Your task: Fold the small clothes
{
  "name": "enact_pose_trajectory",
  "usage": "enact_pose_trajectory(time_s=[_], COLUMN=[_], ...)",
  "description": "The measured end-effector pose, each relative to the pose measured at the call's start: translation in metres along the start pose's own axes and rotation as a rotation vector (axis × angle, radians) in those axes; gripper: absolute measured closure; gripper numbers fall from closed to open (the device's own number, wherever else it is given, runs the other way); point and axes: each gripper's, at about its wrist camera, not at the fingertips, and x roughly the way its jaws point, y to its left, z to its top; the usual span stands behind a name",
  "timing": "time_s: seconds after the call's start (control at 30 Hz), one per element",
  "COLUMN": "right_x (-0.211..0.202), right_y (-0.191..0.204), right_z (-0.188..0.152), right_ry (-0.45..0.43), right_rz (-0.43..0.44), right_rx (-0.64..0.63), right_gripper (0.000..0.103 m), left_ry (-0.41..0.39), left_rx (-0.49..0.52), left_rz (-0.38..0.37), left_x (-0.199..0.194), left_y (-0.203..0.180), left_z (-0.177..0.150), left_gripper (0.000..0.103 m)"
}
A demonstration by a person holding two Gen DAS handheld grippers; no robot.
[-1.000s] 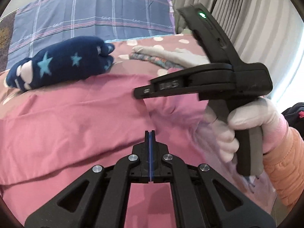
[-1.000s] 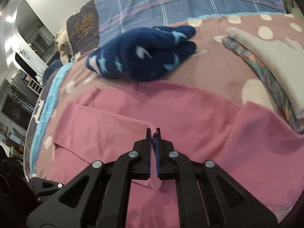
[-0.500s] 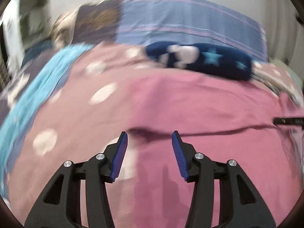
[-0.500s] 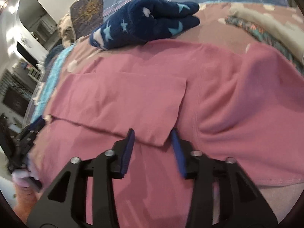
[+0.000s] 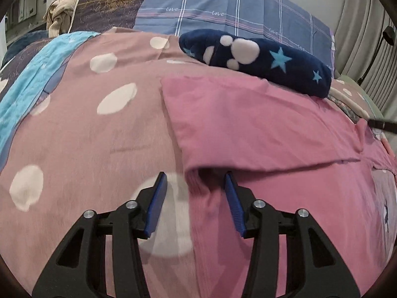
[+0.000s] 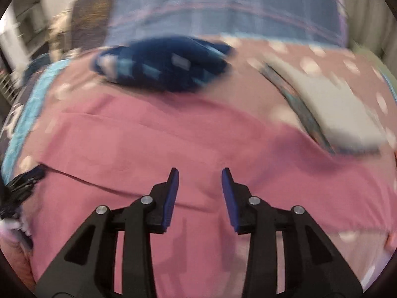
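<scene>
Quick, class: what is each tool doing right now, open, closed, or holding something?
Left tool: open, holding nothing, over the pink garment.
Right tool: open, holding nothing.

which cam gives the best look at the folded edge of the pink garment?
Left wrist. It is sharp, and the pink garment shows its folded flap with the corner lifted just ahead of the open left gripper. The right wrist view is motion-blurred: the fold is only a faint line left of the open right gripper.
</scene>
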Motion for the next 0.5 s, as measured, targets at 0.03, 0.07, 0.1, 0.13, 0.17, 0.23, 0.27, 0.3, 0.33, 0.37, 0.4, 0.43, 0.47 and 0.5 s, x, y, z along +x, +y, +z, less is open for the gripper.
enact_pose_trajectory(time_s=[0.03, 0.07, 0.1, 0.13, 0.17, 0.23, 0.27, 0.3, 0.33, 0.37, 0.4, 0.43, 0.47, 0.5], right_x=[0.000, 0.002, 0.006, 0.011, 0.020, 0.038, 0.046, 0.061, 0.074, 0.083, 0.097, 0.108, 0.117, 0.128], right_y=[0.027, 0.052, 0.073, 0.096, 0.127, 0.171, 0.186, 0.212, 0.235, 0.249, 0.268, 0.282, 0.293, 0.304], right_z=[0.011, 0.019, 0.027, 0.034, 0.044, 0.057, 0.063, 0.069, 0.073, 0.074, 0.076, 0.077, 0.077, 0.078], right_ry=[-0.013, -0.016, -0.014, -0.011, -0.008, 0.011, 0.022, 0.046, 0.071, 0.088, 0.112, 0.128, 0.147, 0.175], right_rz=[0.034, 0.069, 0.098, 0.123, 0.149, 0.212, 0.244, 0.284, 0.302, 0.306, 0.307, 0.303, 0.294, 0.280], right_rx=[-0.060, -0.111, -0.153, -0.192, -0.235, -0.277, -0.289, -0.309, -0.326, -0.337, -0.353, -0.363, -0.369, -0.368], right_gripper=[0.066, 0.066, 0.066, 0.066, 0.066, 0.069, 0.075, 0.083, 0.087, 0.091, 0.091, 0.091, 0.087, 0.077], left_ry=[-0.004, -0.006, -0.012, -0.021, -0.026, -0.042, -0.044, -0.051, -0.057, -0.062, -0.063, -0.063, -0.061, -0.059], left_rx=[-0.013, -0.045, -0.067, -0.099, -0.121, -0.161, -0.164, -0.162, -0.156, -0.148, -0.144, -0.142, -0.144, -0.151], left_rz=[-0.006, -0.025, -0.034, -0.048, -0.061, -0.098, -0.103, -0.109, -0.109, -0.104, -0.102, -0.100, -0.102, -0.110], left_x=[0.001, 0.003, 0.002, 0.001, 0.000, -0.001, -0.001, -0.002, -0.003, -0.004, -0.004, -0.004, -0.003, -0.003], left_y=[0.004, 0.010, 0.014, 0.021, 0.025, 0.032, 0.032, 0.031, 0.030, 0.028, 0.027, 0.027, 0.027, 0.029], left_z=[0.001, 0.000, -0.001, -0.004, -0.004, -0.006, -0.007, -0.008, -0.008, -0.009, -0.009, -0.009, -0.009, -0.009], left_gripper=[0.065, 0.070, 0.077, 0.080, 0.084, 0.086, 0.088, 0.090, 0.091, 0.092, 0.092, 0.092, 0.092, 0.092])
